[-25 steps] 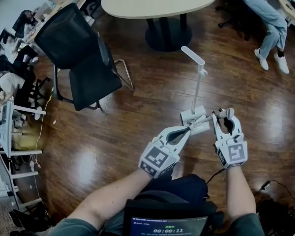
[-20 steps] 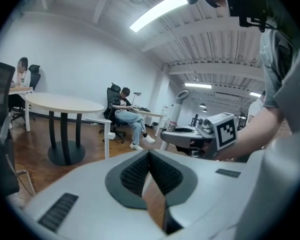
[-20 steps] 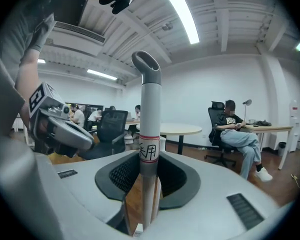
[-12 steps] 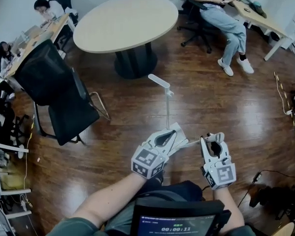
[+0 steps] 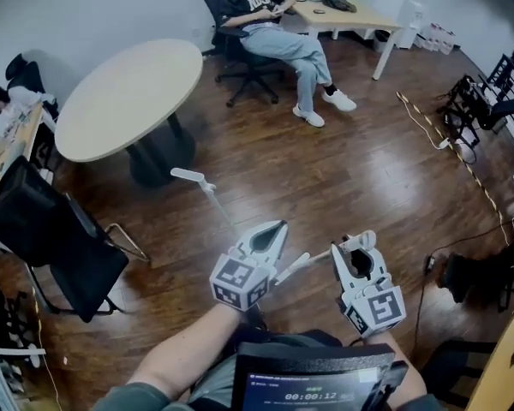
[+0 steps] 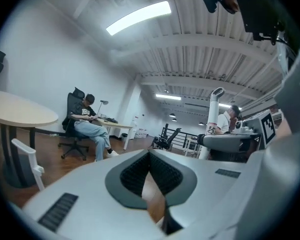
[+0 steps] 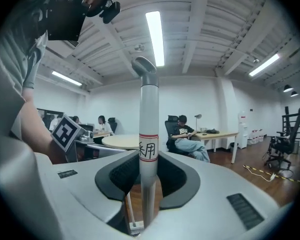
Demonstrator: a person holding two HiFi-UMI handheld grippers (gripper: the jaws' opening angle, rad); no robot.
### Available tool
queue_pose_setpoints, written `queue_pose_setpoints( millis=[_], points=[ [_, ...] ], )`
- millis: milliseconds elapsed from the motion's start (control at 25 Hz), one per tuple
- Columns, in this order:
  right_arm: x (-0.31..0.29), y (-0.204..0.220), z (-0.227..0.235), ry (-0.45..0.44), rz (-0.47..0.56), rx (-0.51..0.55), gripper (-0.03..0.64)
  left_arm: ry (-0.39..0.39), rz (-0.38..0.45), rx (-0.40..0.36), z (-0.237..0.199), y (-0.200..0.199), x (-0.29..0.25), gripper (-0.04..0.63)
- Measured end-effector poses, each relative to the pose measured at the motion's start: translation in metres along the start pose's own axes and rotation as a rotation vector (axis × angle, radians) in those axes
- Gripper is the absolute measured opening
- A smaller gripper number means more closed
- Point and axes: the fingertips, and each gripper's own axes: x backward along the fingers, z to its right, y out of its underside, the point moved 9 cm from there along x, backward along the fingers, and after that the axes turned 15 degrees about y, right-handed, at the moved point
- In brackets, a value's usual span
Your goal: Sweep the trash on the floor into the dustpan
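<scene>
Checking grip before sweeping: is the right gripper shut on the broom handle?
Shut: the broom handle stands between the right gripper's jaws, both pads touching it.

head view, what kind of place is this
Most likely an open-plan office: a round table, a black office chair, and a person seated at a desk.

Timer and pole label are the only legible marks

A dark screen (image 5: 308, 392) at the bottom edge of the head view shows 00:00:12 in light digits. In the right gripper view, the grey pole (image 7: 148, 109) carries a white label (image 7: 148, 151) with a red band above and below two black Chinese characters. The second reads 用, and the first looks like 采. White lettering on a seated person's dark shirt (image 5: 259, 0) is too small to read.
</scene>
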Motion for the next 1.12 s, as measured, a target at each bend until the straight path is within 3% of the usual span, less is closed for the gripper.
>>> queue_pose_setpoints(
  millis=[200,480,720,1120],
  points=[
    [0.076,-0.015,0.067,0.123,0.011,-0.024,0.112,0.116,-0.026,-0.018,0.075,-0.01,-0.071,0.002],
    [0.162,-0.029,0.118,0.273,0.032,-0.027,0.112,0.244,-0.054,-0.078,0.154,-0.023,-0.115,0.002],
    [0.211,-0.041,0.141,0.378,0.04,-0.03,0.112,0.295,-0.056,-0.129,0.193,-0.043,-0.136,0.002],
    [0.265,-0.047,0.174,0.468,0.027,-0.065,0.112,0.384,-0.057,-0.176,0.243,-0.052,-0.159,0.002]
  ],
)
